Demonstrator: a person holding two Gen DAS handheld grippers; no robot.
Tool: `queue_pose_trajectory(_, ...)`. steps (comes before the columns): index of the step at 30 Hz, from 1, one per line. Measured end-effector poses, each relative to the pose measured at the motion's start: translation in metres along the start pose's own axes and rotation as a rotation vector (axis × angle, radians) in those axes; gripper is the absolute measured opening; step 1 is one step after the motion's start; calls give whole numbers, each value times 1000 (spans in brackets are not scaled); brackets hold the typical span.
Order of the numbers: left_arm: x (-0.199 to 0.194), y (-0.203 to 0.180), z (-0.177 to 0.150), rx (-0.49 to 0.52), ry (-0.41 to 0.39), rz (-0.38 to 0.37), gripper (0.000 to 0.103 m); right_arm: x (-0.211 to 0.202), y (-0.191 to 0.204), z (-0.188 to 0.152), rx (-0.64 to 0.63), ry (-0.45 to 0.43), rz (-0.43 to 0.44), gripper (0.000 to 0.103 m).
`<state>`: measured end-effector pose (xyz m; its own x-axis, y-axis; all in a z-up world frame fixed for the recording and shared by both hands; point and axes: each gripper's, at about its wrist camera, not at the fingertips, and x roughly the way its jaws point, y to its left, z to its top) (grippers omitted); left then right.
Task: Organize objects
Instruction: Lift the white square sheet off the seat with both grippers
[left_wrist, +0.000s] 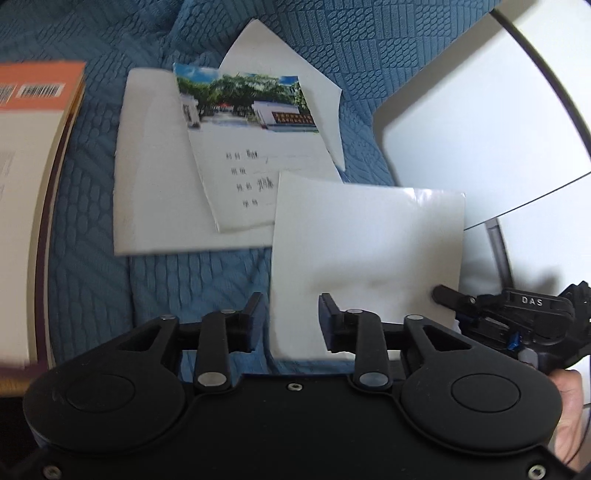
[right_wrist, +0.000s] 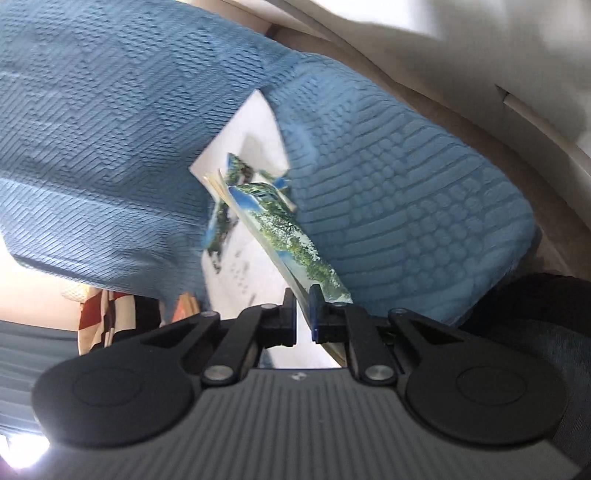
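**A:** Talk me through it. What's in your right tool (right_wrist: 303, 314)?

**Me:** It's clamped on a thin white exercise book with a tree-and-gate photo on its cover (right_wrist: 291, 225). In the left wrist view that same book shows as a plain white rectangle (left_wrist: 365, 266), with my right tool biting its right-hand edge (left_wrist: 447, 297).

**A:** And the left tool (left_wrist: 291, 314)?

**Me:** Released, jaws well apart and gripping nothing. The held book's lower left corner hangs in front of the gap, but I can't see either finger pressing on it.

**A:** Where does the book go?

**Me:** My guess is onto the pile on the blue quilted bedspread (left_wrist: 92, 206). Take the matching photo-cover exercise book with handwritten lines (left_wrist: 255, 155) as the marker. It lies flat on a large white sheet (left_wrist: 155, 184), with another white sheet (left_wrist: 295, 70) poking out beyond it.

**A:** So which way?

**Me:** The marker book lies ahead and left of the one I'm holding, which already overlaps its near right corner. Its long axis runs away from me, tilted slightly left, and the held book looks roughly in line with it. The right tool does the carrying. The left is nearer the pile and free to steady it.

**A:** Anything else nearby?

**Me:** An orange-backed thick book with barcodes (left_wrist: 33, 184), well left of the marker.
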<state>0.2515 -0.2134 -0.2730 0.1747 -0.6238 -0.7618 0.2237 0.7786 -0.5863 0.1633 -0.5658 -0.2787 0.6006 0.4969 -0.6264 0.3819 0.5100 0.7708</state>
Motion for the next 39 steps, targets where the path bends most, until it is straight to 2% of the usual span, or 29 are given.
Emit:
queue_pose_trajectory(4, -11, 2, -27, -78, 39, -96, 40, -6, 13, -9, 50, -38, 16, 9)
queue_pose_trajectory(7, -7, 5, -46, -174, 85, -195, 42, -9, 19, -16, 115, -58, 48, 7)
queue_pose_trajectory(15, 40, 6, -86, -519, 244, -451, 43, -12, 32, -33, 208, -114, 67, 7)
queue_pose_trajectory(17, 51, 5, -96, -606, 254, -509, 43, -16, 31, -37, 229, -135, 63, 7)
queue_pose_trajectory(21, 67, 7, -107, -753, 262, -542, 42, -25, 24, -44, 278, -174, 63, 7)
queue_pose_trajectory(25, 78, 4, -118, -852, 259, -578, 41, -30, 14, -48, 327, -209, 76, 7)
queue_pose_trajectory(27, 79, 1, -120, -854, 249, -614, 41, -31, 10, -50, 343, -222, 70, 7)
queue_pose_trajectory(30, 74, 1, -121, -867, 207, -618, 41, -32, 0, -51, 391, -223, 88, 7)
queue_pose_trajectory(36, 87, -7, -133, -936, 213, -659, 41, -32, -8, -57, 459, -233, 107, 7)
queue_pose_trajectory(38, 90, -12, -133, -944, 210, -666, 35, -33, -9, -59, 461, -242, 95, 7)
queue_pose_trajectory(39, 91, -15, -133, -942, 205, -668, 29, -32, -9, -58, 457, -248, 85, 7)
